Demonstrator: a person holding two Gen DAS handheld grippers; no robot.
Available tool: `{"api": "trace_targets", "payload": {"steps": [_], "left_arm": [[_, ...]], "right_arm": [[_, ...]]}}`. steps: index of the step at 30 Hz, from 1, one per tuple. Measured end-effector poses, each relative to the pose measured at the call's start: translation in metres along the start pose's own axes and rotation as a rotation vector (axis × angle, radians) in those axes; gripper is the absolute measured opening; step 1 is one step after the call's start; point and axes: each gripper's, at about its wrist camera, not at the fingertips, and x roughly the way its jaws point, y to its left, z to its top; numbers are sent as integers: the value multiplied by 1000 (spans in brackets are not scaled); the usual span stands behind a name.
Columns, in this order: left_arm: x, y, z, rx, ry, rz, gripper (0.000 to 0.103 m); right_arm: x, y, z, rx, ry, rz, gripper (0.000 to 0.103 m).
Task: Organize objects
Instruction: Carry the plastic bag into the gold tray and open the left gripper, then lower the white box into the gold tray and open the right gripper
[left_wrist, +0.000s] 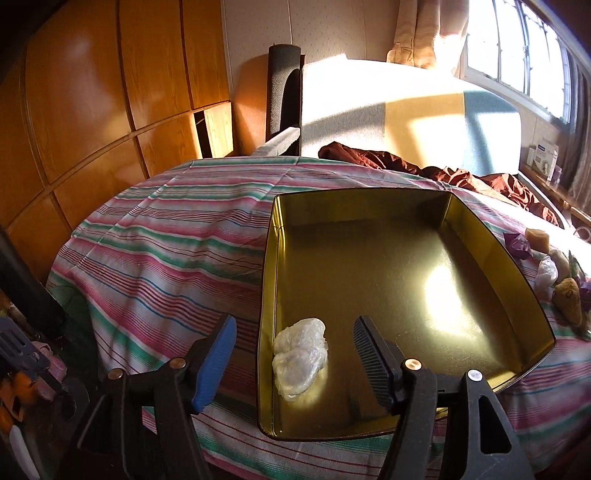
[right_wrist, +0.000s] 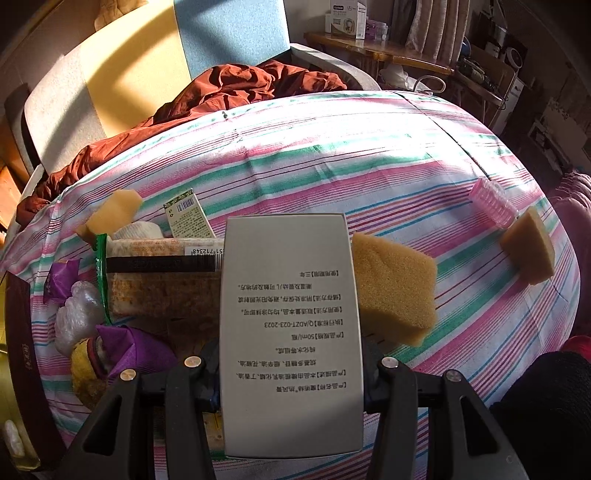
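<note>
left claw (left_wrist: 293, 354) is spread, empty, over the tin (left_wrist: 369, 195), where a bag (left_wrist: 300, 357) lies in the near corner. right claw (right_wrist: 291, 363) is clamped on a box (right_wrist: 290, 321); it could be knocked against the sponge (right_wrist: 395, 291) just beside it.

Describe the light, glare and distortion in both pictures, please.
Left wrist view: low warm sunlight, a bright glare patch on the gold tin floor, fisheye bending the wardrobe panels. Right wrist view: sunlit striped cloth, dark corners, sharp print on the held white box.
</note>
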Motion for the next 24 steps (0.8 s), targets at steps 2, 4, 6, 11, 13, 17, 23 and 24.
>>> {"api": "trace_targets", "payload": {"steps": [2,4,6,11,13,17,23,24], "left_arm": [[-4,-1,2,-4,-5,-9,67],[-9,-4,3,-4,-15,-18,68],[-13,-6,3,-2,-19,-30,69],[-21,-10,6,-2,-33,-55,69],[-23,-11,5,-3,-33,-62,69],[-26,-10,4,-4,-32,-73,69],[-31,-6,6,-15,-47,-86,70],[-32,-5,6,-18,-49,-88,70]], "right_arm": [[-7,-2,-10,4,-30,6,51],[-18,3,-18,10,-64,9,51],[-25,4,-20,10,-97,21,51],[-44,16,-23,-35,-174,34,51],[-50,21,-24,-53,-192,50,51],[-60,38,-31,-82,-201,93,51],[-93,108,-42,-201,-213,235,51],[-98,126,-44,-238,-202,268,51]]}}
